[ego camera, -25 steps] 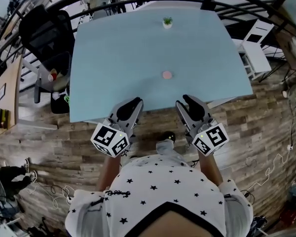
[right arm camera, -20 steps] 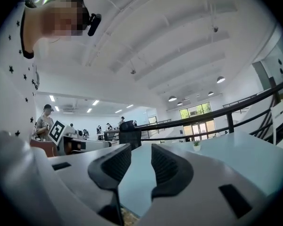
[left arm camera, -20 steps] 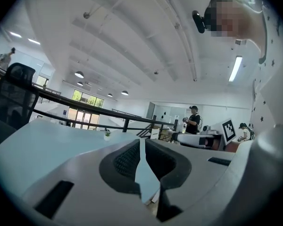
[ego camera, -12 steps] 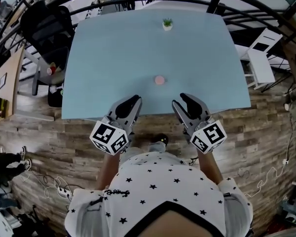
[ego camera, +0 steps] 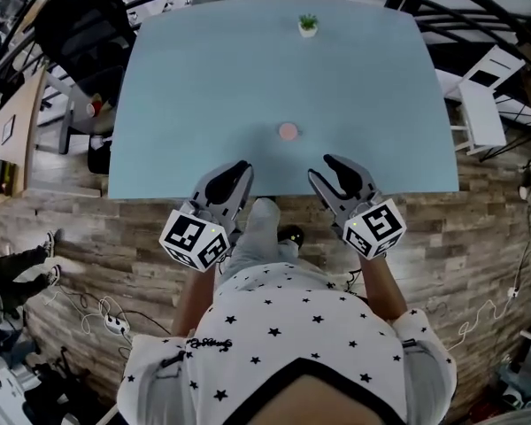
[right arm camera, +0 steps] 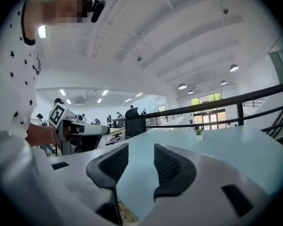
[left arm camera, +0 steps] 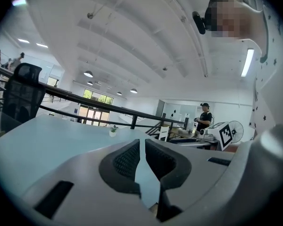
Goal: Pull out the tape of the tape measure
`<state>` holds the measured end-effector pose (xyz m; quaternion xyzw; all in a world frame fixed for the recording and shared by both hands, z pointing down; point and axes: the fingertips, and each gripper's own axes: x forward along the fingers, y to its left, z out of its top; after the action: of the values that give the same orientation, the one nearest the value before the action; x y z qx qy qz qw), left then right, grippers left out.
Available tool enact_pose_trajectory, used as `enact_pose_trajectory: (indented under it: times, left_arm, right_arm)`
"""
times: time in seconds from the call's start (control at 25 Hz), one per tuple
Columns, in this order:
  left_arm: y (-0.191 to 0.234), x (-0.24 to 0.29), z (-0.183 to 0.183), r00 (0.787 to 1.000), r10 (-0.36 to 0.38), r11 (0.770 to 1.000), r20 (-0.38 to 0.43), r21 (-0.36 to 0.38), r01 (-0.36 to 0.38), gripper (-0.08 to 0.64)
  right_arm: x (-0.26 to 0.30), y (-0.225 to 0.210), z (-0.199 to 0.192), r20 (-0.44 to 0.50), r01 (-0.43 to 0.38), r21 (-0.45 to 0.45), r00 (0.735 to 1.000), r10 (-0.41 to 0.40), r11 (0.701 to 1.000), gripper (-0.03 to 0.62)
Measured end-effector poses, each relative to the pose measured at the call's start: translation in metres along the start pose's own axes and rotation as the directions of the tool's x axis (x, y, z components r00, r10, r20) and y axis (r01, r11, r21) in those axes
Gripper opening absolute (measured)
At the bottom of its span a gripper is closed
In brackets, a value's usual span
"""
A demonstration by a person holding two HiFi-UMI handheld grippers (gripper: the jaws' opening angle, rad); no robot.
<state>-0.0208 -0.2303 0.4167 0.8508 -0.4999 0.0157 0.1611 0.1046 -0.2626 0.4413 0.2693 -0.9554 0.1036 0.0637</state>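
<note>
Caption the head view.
Left gripper shut, right gripper empty with jaws just opening, both at the table edge short of the pink tape measure.

Pale blue bench (ego camera: 203, 87) stretches ahead over a wood-plank floor (ego camera: 478, 237); black office chair (ego camera: 80, 25) off to the left, a black railing (left arm camera: 85, 100) behind, round ceiling lights (left arm camera: 88, 74) glowing under a white vaulted ceiling (left arm camera: 132, 36).

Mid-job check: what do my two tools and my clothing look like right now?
Left tool and right tool are grey moulded shells with black ribbed pads. Each carries a white cube of black square markers. The shirt is white with black stars.
</note>
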Motion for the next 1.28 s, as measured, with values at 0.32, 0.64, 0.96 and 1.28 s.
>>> enact_pose_trajectory:
  times: [0.32, 0.64, 0.96, 1.28]
  left_arm:
    - [0.026, 0.026, -0.002, 1.0, 0.01, 1.0, -0.015, -0.019, -0.01, 0.044]
    - [0.056, 0.049, 0.003, 0.999, 0.037, 0.999, -0.035, -0.033, -0.038, 0.046]
    - [0.082, 0.056, 0.001, 0.996, 0.07, 0.996, -0.055, -0.054, -0.073, 0.046]
    - [0.1, 0.054, -0.004, 0.993, 0.083, 0.994, -0.08, -0.066, -0.088, 0.046]
  right_arm:
    - [0.037, -0.028, -0.032, -0.124, -0.017, -0.021, 0.992, 0.015, 1.0, 0.183]
    - [0.076, -0.055, -0.059, -0.233, -0.049, -0.041, 0.972, 0.038, 0.998, 0.222]
    - [0.116, -0.068, -0.097, -0.358, -0.102, -0.068, 0.931, 0.072, 0.992, 0.252]
    - [0.143, -0.079, -0.13, -0.438, -0.118, -0.079, 0.896, 0.072, 0.99, 0.255]
